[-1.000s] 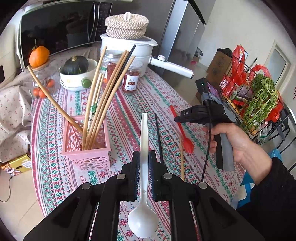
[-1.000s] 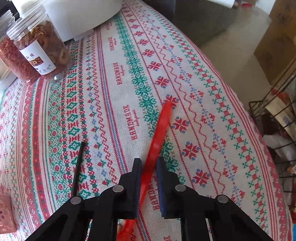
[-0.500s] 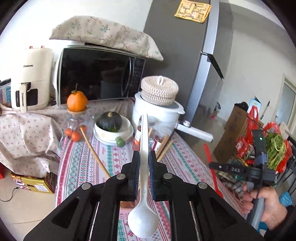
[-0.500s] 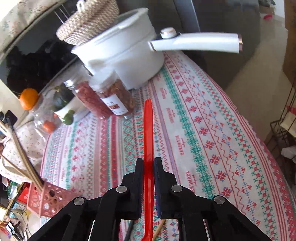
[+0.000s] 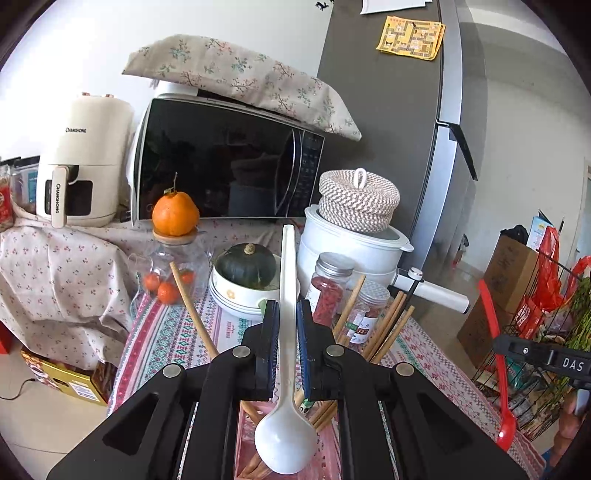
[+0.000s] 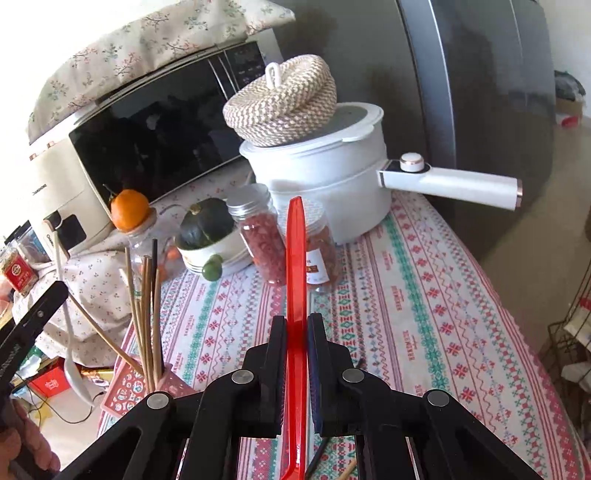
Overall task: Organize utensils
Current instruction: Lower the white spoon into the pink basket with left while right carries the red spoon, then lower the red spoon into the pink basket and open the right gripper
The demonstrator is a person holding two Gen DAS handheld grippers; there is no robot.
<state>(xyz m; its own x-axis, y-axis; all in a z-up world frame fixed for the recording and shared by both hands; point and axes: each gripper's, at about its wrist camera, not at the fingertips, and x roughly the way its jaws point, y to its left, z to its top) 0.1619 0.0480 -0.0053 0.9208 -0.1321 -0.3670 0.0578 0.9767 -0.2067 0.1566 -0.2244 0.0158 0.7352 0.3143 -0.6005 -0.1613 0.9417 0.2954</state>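
Readable markings:

- Cream appliance, left of the left wrist frame: "CHANGHONG" printed horizontally on the body and again vertically on the handle.
- Right gripper, lower right of the same frame: "DAS" in white on the black body.
- Tablecloth on the bench: "HANDMADE" repeated along the stripes.
- Jar labels and the yellow paper on the refrigerator: print too small to read.

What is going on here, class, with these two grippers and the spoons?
A person is sorting utensils. The left gripper has its jaws shut on a white spoon, bowl down, above the pink holder of chopsticks. The right gripper clamps a red spoon, lifted over the patterned tablecloth.
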